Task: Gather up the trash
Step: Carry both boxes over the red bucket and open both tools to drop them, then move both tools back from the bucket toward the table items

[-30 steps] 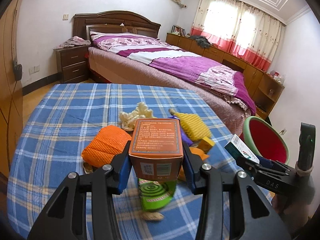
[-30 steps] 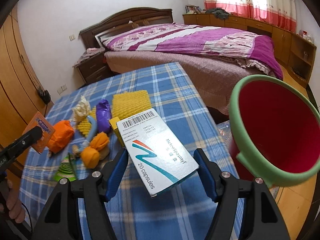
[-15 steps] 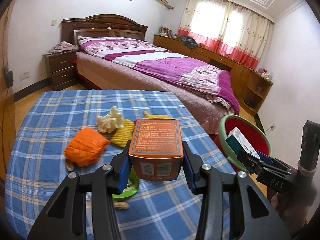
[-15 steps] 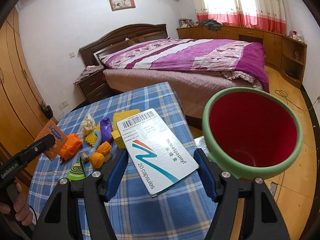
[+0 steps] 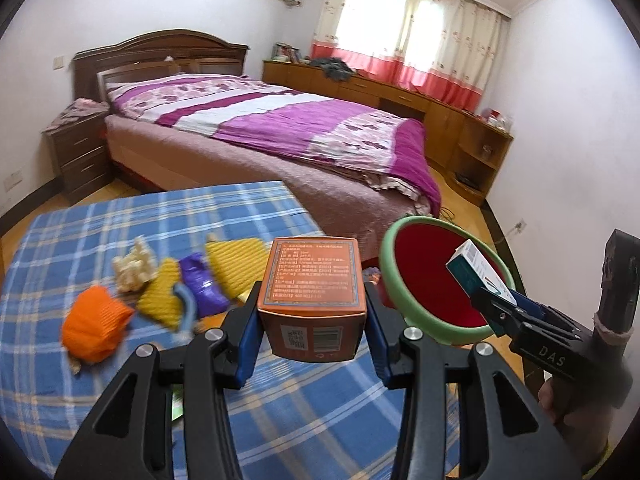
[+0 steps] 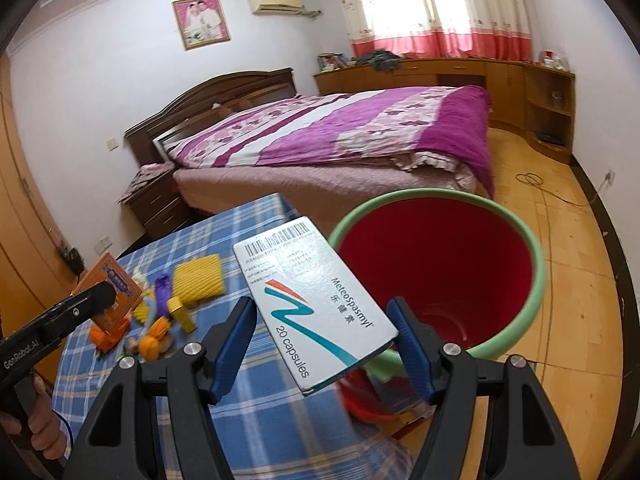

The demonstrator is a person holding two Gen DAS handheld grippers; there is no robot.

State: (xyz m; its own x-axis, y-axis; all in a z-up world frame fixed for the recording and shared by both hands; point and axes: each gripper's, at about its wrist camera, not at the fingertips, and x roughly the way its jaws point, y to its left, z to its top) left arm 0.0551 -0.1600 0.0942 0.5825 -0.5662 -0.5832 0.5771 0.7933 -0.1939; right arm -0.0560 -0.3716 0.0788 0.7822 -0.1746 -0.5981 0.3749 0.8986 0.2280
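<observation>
My right hand-held gripper [image 6: 322, 346], clamping the white box [image 6: 314, 306], is nearer the bin [image 6: 536, 280], just ahead-right; my left [image 5: 312, 336] grips the orange box [image 5: 314, 292].

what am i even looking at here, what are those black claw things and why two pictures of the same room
No robot here: a person holds a hand-held gripper in each hand, and each carries a fisheye camera looking along its fingers. One picture comes from each. The left gripper clamps an orange box; the right gripper clamps a white capsule box. Beside the checked table stands a red bin with a green rim. More trash lies on the cloth: an orange mesh bundle, yellow mesh pieces and a purple wrapper.
</observation>
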